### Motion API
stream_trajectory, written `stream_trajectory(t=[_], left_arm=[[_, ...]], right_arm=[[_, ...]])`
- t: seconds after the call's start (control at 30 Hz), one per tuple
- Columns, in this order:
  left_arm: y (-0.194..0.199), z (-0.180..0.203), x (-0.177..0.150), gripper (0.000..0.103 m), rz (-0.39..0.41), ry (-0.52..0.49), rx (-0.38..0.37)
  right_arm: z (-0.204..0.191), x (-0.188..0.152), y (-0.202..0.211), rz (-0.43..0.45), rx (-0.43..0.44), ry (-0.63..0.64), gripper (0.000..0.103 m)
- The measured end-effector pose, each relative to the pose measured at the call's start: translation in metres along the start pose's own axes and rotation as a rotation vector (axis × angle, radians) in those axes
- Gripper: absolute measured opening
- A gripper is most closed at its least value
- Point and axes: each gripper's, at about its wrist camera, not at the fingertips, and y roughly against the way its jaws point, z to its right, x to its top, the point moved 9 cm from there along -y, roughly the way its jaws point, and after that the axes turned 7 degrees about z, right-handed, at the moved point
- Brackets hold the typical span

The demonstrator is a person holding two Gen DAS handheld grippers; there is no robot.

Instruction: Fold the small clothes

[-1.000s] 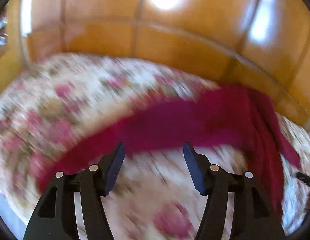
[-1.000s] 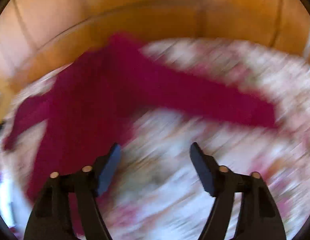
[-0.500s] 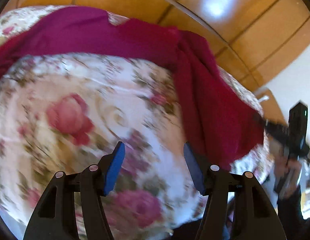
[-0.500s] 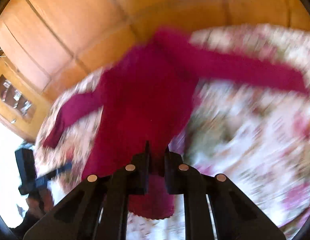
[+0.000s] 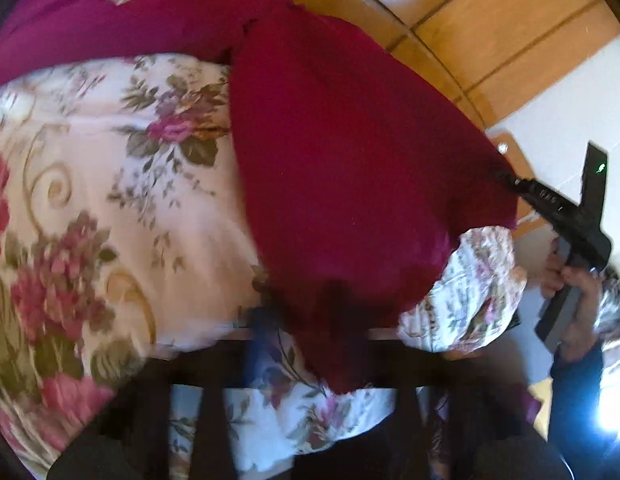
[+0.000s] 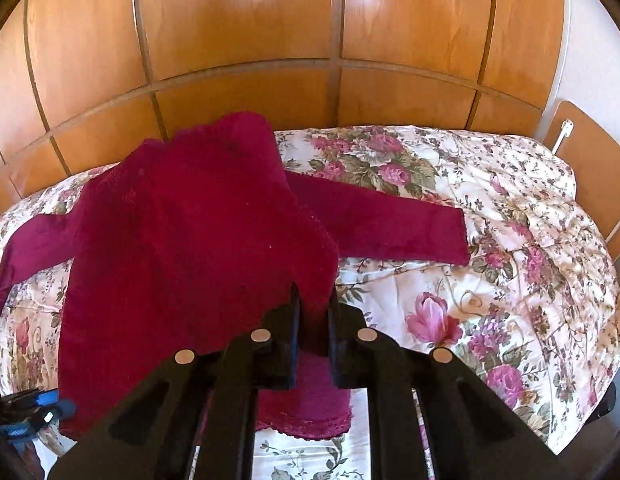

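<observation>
One crimson sweater [image 6: 182, 240] spread on bed [image 6: 509, 248]; hem pinched by right tongs [image 6: 313, 312]; left tongs [image 5: 306, 320], blurred, just closed on opposite hem corner.

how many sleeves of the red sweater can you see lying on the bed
2. One sleeve stretches right across the floral bedspread; the other sleeve trails off left from the sweater, whose hem is pinched in the right gripper.

Right gripper [image 6: 313, 304]: matte black plastic, 2 flat fingers [image 6: 292, 320], 4 round metal screws. Left gripper [image 5: 306, 320]: black, blurred, blue pads. Dark sleeve [image 5: 575, 384] at the wrist.
</observation>
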Motion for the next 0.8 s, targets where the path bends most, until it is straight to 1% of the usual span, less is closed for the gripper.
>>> stream_trajectory(t=[0.03, 0.07, 0.17, 0.2, 0.27, 0.33, 0.37, 0.43, 0.47, 0.5, 0.53, 0.57, 0.6, 0.63, 0.67, 0.7, 0.73, 0.77, 0.8], left_arm=[[0.005, -0.002, 0.006, 0.010, 0.018, 0.014, -0.006], [0.012, -0.003, 0.012, 0.009, 0.038, 0.016, -0.010], [0.050, -0.010, 0.038, 0.008, 0.133, -0.046, 0.030], [0.068, -0.013, 0.047, 0.008, 0.168, -0.064, 0.043], [0.093, -0.016, 0.059, 0.008, 0.212, -0.101, 0.069], [0.124, -0.024, 0.059, 0.008, 0.237, -0.154, 0.117], [0.135, -0.029, 0.055, 0.008, 0.235, -0.172, 0.139], [0.149, -0.042, 0.035, 0.008, 0.207, -0.194, 0.187], [0.150, -0.046, 0.026, 0.008, 0.194, -0.198, 0.207], [0.148, -0.055, 0.010, 0.008, 0.162, -0.189, 0.233], [0.145, -0.061, -0.001, 0.008, 0.134, -0.171, 0.222], [0.142, -0.066, -0.012, 0.008, 0.104, -0.143, 0.200], [0.137, -0.071, -0.021, 0.009, 0.091, -0.106, 0.199], [0.133, -0.075, -0.023, 0.012, 0.094, -0.089, 0.210], [0.132, -0.081, -0.023, 0.026, 0.103, -0.063, 0.216], [0.134, -0.089, -0.019, 0.036, 0.123, -0.018, 0.220], [0.140, -0.100, -0.012, 0.055, 0.160, 0.030, 0.240], [0.149, -0.111, -0.005, 0.061, 0.203, 0.067, 0.265], [0.156, -0.122, 0.002, 0.061, 0.235, 0.095, 0.292]], right_arm=[[-0.001, 0.001, 0.002, 0.005, 0.011, -0.001, 0.010], [-0.004, 0.002, 0.006, 0.013, 0.027, -0.001, 0.010], [-0.007, 0.010, 0.015, 0.031, 0.085, -0.011, 0.010], [-0.011, 0.011, 0.021, 0.034, 0.125, -0.025, 0.010], [-0.022, 0.006, 0.033, 0.029, 0.192, -0.037, 0.010], [-0.034, -0.009, 0.043, -0.001, 0.259, -0.042, 0.010], [-0.040, -0.020, 0.047, -0.024, 0.286, -0.038, 0.010], [-0.052, -0.046, 0.052, -0.081, 0.327, -0.022, 0.010], [-0.058, -0.068, 0.051, -0.123, 0.324, 0.016, 0.010], [-0.060, -0.086, 0.048, -0.161, 0.301, 0.047, 0.010], [-0.060, -0.097, 0.046, -0.187, 0.286, 0.060, 0.010], [-0.057, -0.113, 0.041, -0.224, 0.253, 0.075, 0.010], [-0.053, -0.120, 0.038, -0.239, 0.224, 0.086, 0.010], [-0.048, -0.125, 0.035, -0.250, 0.190, 0.096, 0.010], [-0.046, -0.125, 0.035, -0.254, 0.175, 0.097, 0.011], [-0.043, -0.124, 0.035, -0.253, 0.161, 0.098, 0.012], [-0.041, -0.120, 0.036, -0.242, 0.141, 0.103, 0.024], [-0.039, -0.111, 0.039, -0.214, 0.110, 0.114, 0.037], [-0.036, -0.105, 0.040, -0.193, 0.099, 0.117, 0.063]])
